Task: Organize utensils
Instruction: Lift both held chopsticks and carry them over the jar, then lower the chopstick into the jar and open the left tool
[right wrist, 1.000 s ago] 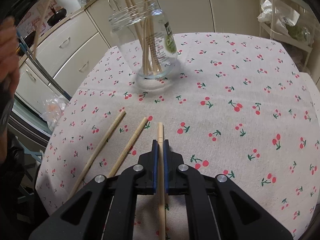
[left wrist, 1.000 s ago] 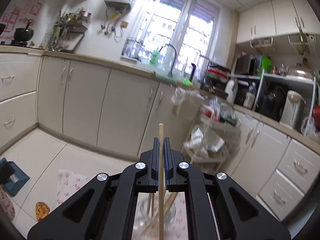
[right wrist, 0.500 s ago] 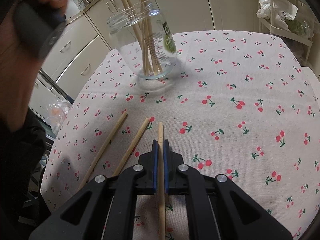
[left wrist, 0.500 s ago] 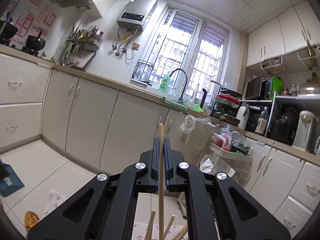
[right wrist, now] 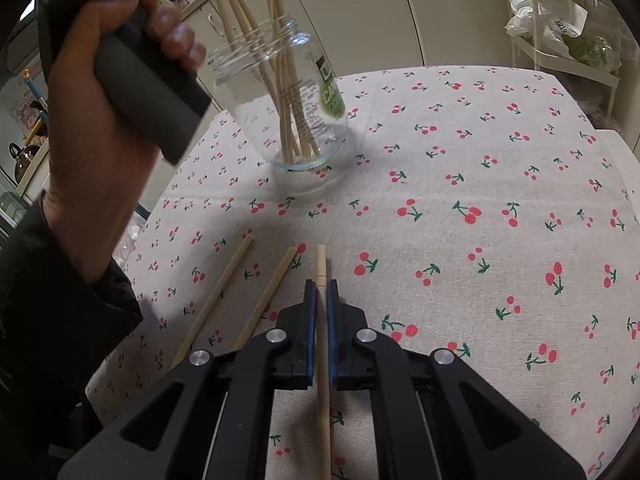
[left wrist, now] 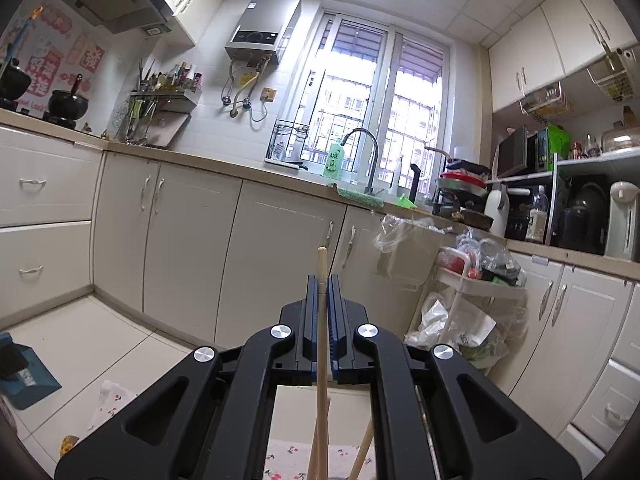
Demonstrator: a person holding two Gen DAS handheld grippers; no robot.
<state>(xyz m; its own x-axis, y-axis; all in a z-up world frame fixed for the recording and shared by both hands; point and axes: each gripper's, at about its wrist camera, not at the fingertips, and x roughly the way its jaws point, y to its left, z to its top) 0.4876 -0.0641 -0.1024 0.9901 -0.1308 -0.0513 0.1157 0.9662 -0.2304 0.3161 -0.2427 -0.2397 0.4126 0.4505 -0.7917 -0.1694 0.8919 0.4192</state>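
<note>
- Left tongs (left wrist: pixel 321 284) are clamped on a chopstick (left wrist: pixel 321 320), held upright — I judge so it drops tip-first into the glass jar (right wrist: pixel 288 96).
- Right tongs (right wrist: pixel 319 292) grip another chopstick (right wrist: pixel 322 344) low over the tabletop (right wrist: pixel 480 184).
- The jar stands at 12 o'clock with several sticks in it; two loose chopsticks (right wrist: pixel 224 292) lie at 10 o'clock.

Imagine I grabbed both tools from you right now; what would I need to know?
Left hand-held gripper: shut on a chopstick, held up in the air.
Right hand-held gripper: shut on another chopstick, low over the cherry tablecloth.
Glass jar stands on the cloth and already holds several chopsticks.
Left to do: drop both held sticks into the jar, then the two loose chopsticks lying beside the right gripper.
</note>
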